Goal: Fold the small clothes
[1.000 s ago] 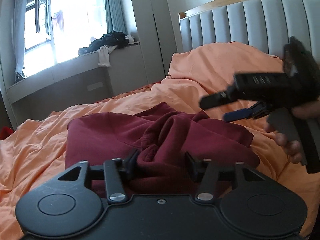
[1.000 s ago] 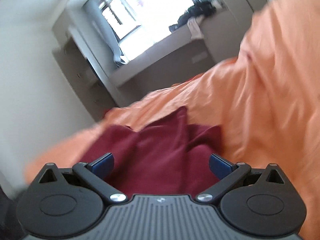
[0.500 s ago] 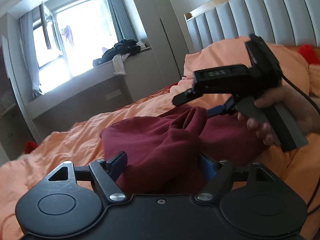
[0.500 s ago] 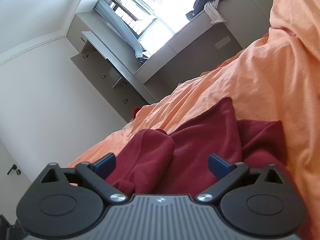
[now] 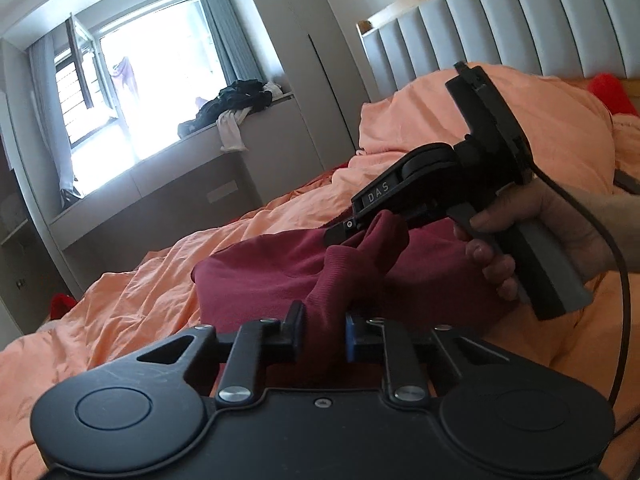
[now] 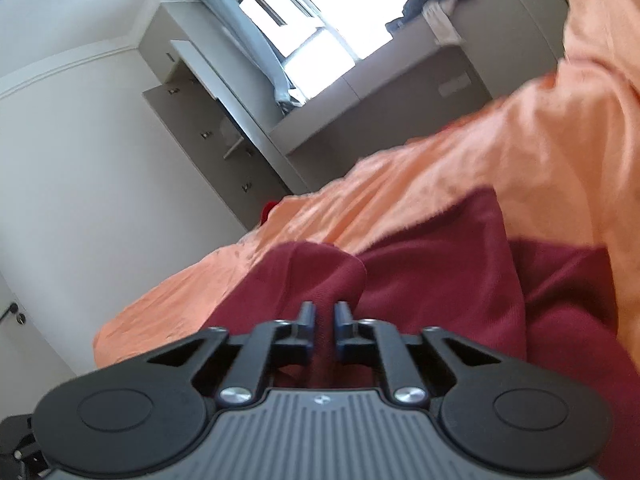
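Note:
A dark red garment [image 5: 280,276] lies crumpled on the orange bedding [image 5: 132,300]. My left gripper [image 5: 325,326] is shut on a raised fold of the garment at the near edge. My right gripper [image 5: 360,230], held in a hand, comes in from the right in the left wrist view and pinches the top of the same raised fold. In the right wrist view the right gripper [image 6: 322,320] has its fingers close together on the red garment [image 6: 432,280], which spreads ahead over the orange bedding [image 6: 520,152].
An orange pillow [image 5: 560,128] leans on a grey padded headboard [image 5: 500,28]. A window ledge [image 5: 160,156] with dark clothes [image 5: 236,100] runs along the far wall. Grey cabinets [image 6: 208,132] stand beside the bed. A cable [image 5: 616,264] hangs from the right gripper.
Both grippers went from open to shut on a fold of the red garment. The right gripper moved left and down onto it, and the fold now stands lifted between them.

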The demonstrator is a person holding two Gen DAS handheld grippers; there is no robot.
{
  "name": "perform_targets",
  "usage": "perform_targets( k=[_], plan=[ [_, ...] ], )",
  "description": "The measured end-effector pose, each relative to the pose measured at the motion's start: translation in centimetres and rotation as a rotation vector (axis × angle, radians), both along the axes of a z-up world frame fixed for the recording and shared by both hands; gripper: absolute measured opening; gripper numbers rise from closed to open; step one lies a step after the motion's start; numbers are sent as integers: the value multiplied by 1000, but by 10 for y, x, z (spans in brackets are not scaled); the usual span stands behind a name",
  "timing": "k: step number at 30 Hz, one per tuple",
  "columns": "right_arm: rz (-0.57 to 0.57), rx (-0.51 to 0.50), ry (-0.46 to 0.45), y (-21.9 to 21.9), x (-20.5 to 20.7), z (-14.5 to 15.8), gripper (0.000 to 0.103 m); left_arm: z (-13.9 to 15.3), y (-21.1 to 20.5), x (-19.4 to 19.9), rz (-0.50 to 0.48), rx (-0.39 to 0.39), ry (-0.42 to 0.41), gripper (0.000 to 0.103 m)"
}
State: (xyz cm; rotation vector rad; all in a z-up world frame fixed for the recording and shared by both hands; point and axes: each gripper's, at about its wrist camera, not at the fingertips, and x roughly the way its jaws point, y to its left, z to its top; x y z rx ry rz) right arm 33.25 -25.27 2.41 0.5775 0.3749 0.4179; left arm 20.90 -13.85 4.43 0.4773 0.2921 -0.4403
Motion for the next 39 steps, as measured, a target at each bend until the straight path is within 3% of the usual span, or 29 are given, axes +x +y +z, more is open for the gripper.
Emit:
perform_targets(
  k=[6,11,16,23,39],
  plan=[
    [-58,-74,-131,-5,-21,23,6,6,-12,0,-25,-37,-8,18],
    [-127,-90,-159,-25,-31,36,6,9,-33,-2,-71,-66,-17,17],
    [-192,-101,-147,-47,-40,38,6,4,-53,-2,-115,-71,-8,17],
    [-244,-151,-120,-66,-59,38,6,-7,-84,-14,-164,15,-43,17],
    [-273,-245,62,-69,-64,16,6,-28,-94,-2,-174,-10,98,18]
  ],
)
